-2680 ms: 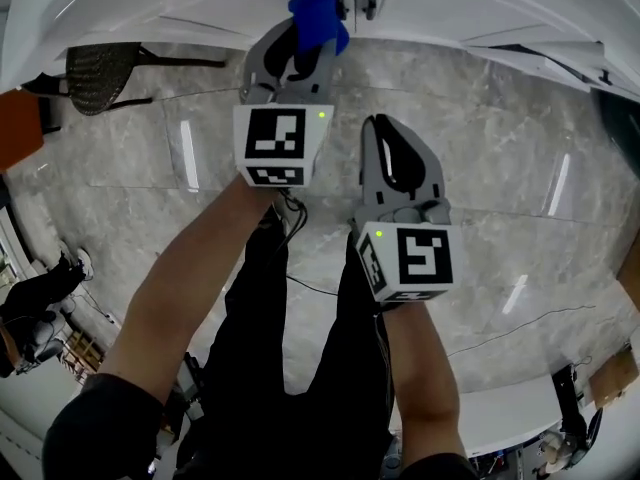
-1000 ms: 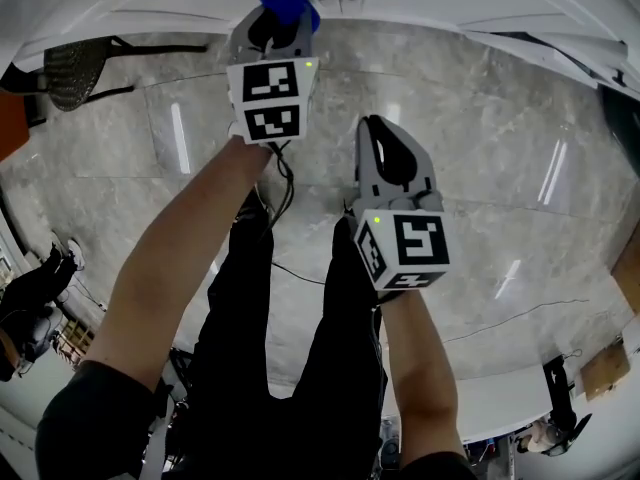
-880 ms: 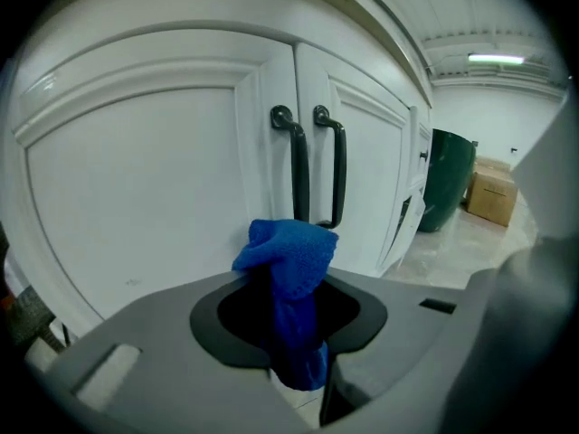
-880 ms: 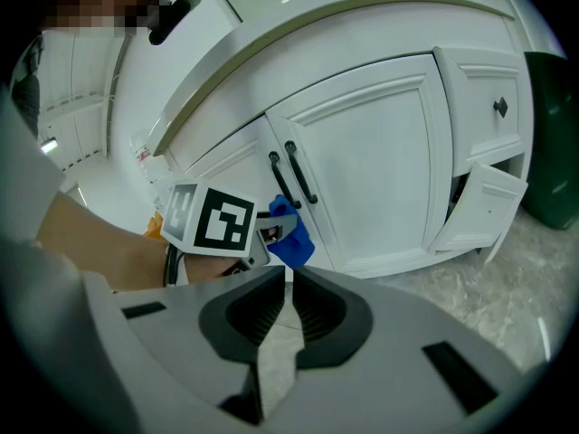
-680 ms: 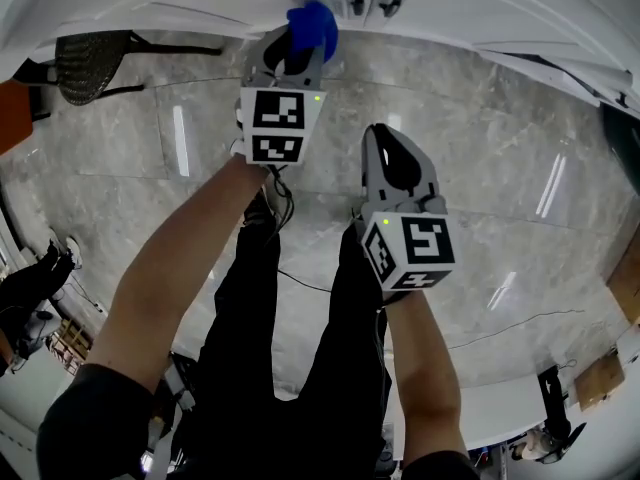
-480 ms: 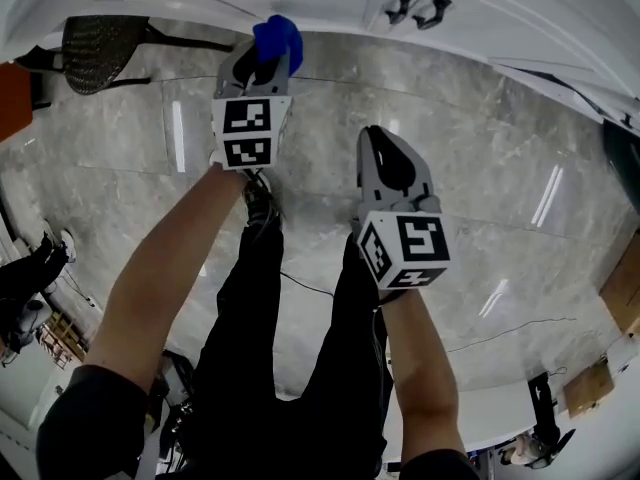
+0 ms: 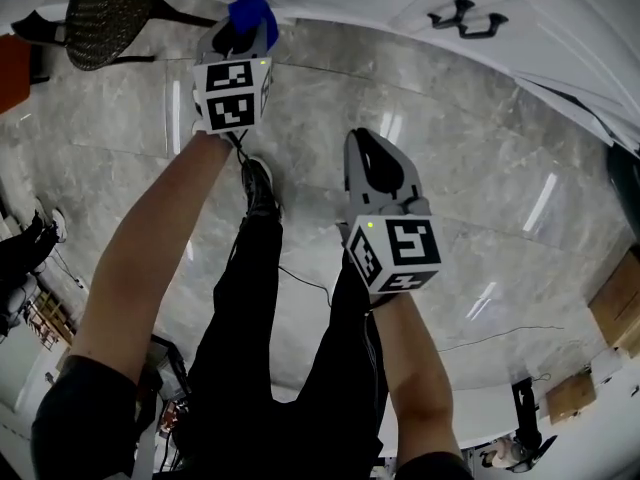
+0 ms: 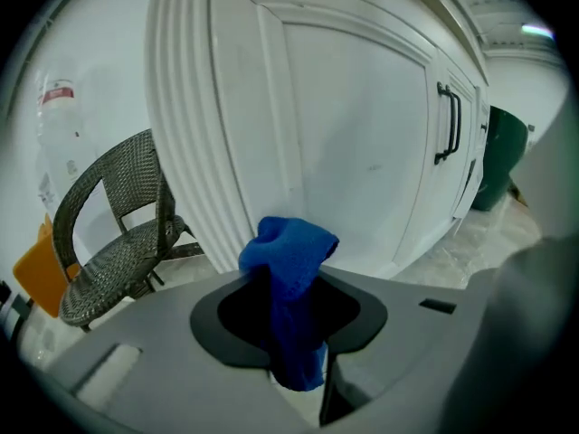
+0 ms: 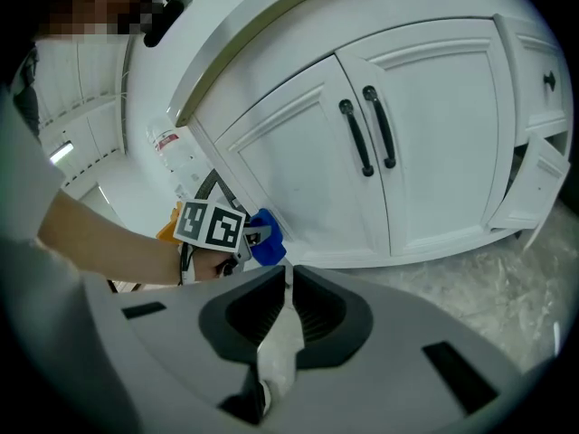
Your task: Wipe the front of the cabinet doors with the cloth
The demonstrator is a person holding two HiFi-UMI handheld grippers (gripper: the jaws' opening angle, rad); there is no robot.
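Since half a second ago, the left gripper (image 7: 240, 36) has slid left along the cabinet, away from the black door handles (image 7: 468, 18) and nearer the wicker chair (image 7: 105, 8). The red label on the clear bottle (image 8: 56, 125) is too blurred to read. The left gripper's jaws clamp the blue cloth (image 8: 289, 269), bunched by the lower left of the white cabinet door (image 8: 353, 143), contact unclear; the right gripper (image 7: 365, 146) hangs well back, jaws pressed together on nothing.
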